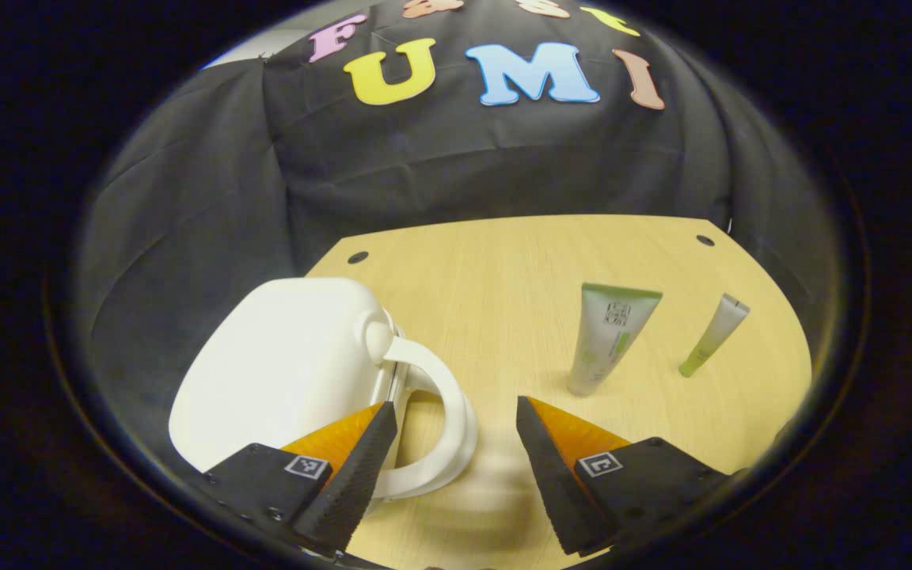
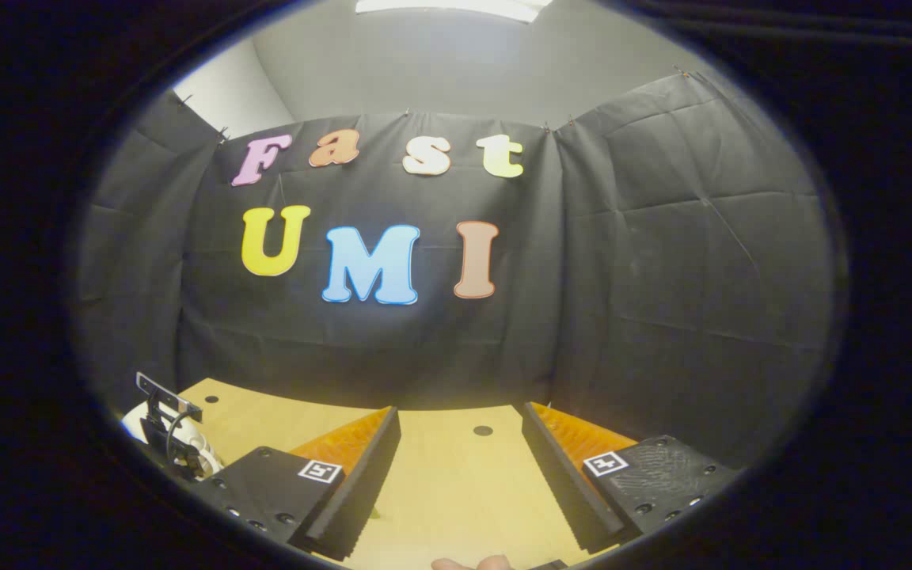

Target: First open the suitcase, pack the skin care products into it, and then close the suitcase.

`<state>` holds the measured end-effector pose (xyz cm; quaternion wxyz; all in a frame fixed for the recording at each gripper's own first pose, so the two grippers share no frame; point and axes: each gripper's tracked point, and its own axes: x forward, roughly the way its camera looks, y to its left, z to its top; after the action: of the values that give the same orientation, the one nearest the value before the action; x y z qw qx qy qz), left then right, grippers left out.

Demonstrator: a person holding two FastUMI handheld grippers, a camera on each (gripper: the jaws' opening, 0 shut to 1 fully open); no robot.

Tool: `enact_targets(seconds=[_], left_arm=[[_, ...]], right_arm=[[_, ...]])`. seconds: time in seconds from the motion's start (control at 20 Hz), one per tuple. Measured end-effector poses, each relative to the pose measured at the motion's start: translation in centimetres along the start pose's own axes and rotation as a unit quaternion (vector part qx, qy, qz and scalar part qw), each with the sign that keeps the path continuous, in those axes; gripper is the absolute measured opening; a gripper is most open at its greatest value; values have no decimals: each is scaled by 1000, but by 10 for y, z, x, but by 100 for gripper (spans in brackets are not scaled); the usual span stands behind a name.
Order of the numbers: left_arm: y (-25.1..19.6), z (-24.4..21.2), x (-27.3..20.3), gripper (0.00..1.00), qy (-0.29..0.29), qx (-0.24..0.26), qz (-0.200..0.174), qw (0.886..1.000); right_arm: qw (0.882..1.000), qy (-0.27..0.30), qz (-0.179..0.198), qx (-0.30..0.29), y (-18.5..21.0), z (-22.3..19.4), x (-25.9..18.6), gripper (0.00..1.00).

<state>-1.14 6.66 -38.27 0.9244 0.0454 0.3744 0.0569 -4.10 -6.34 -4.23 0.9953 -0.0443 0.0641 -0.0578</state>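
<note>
The booth's black cloth wall [image 1: 456,158] takes the upper half of the left gripper view, and it takes most of the right gripper view above a pale grey wall [image 2: 440,63] at the top of the frame.

The table [image 1: 503,269] is light wood, with small dark holes near its far corners; in the right gripper view it lies along the bottom of the frame.

The suitcase [image 1: 282,364] is white and hard-shelled and lies at lower left of the left gripper view, shut as far as can be seen, with its curved handle [image 1: 444,404] turned toward the frame's centre.

The left tool [image 1: 456,419] sits at the bottom of its own view, fingers spread wide, nothing between them. Its left finger overlaps the suitcase by the handle; whether it touches cannot be told. The right tool [image 2: 460,431] sits at the bottom of its own view, also spread wide over bare table.

A large tube [image 1: 610,336], white and green, stands cap-down right of centre in the left gripper view, well apart from the suitcase. A small tube [image 1: 713,336], slim and pale with a green cap at the bottom, stands just right of it, leaning.

At lower left of the right gripper view a dark piece of the other tool shows against something white, too small to make out further.
</note>
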Motion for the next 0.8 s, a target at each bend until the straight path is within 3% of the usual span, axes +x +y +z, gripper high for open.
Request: enact_targets(seconds=[0.2, 0.25, 0.35, 0.45, 0.5, 0.6, 0.8], left_arm=[[4, -18, 17, 97, 42, 7, -3, 999], [11, -19, 18, 77, 52, 20, 6, 998], [5, -28, 20, 39, 82, 32, -17, 996], [5, -26, 15, 23, 88, 53, -26, 994], [4, -23, 15, 23, 82, 67, -23, 994], [-1, -19, 7, 11, 76, 76, -29, 994], [-10, -9, -13, 12, 75, 75, -59, 993]], right_arm=[[1000, 2, 5, 9, 9, 0, 1, 94], [1000, 5, 7, 12, 11, -1, 0, 94], [1000, 11, 10, 12, 12, -3, -2, 94], [1000, 15, 14, 11, 15, -7, 0, 94], [1000, 17, 14, 12, 16, -6, 1, 94], [1000, 17, 15, 18, 16, -8, 2, 94], [999, 19, 20, 18, 22, -10, 4, 94]])
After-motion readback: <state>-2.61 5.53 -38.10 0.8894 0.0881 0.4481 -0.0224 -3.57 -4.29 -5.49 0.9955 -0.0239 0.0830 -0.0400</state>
